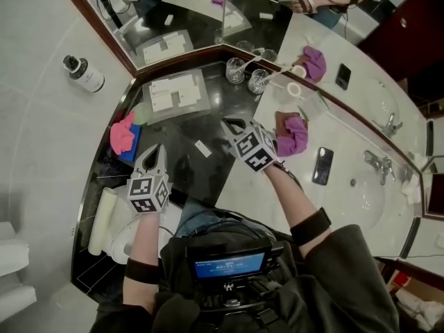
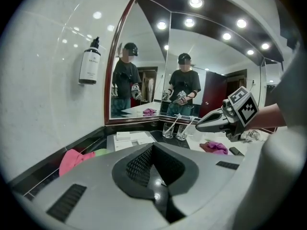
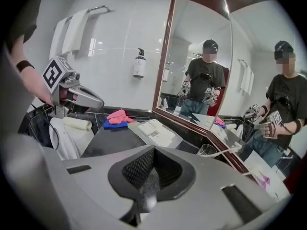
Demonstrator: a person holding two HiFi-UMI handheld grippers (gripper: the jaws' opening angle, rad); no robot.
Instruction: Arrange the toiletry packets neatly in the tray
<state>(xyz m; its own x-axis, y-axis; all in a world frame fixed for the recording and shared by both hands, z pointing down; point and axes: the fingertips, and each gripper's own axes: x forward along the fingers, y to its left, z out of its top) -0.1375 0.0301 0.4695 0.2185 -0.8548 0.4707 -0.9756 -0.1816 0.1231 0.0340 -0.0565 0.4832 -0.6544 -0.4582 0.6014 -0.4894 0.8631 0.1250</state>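
Toiletry packet (image 1: 202, 148), loose, lying on black counter (image 1: 180, 136) at 5 o'clock from tray (image 1: 166, 114); seeming light, thin, slippery, so pinching across its long edges is looking safest. Left claw (image 1: 157, 149) and right claw (image 1: 227, 123) hovering closed, empty.

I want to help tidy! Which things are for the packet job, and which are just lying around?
For the job: grey rectangular tray, flat white packets in it, small white packet loose on black counter.
Just lying about: two clear glasses, pink cloth, purple cloth, black phone.
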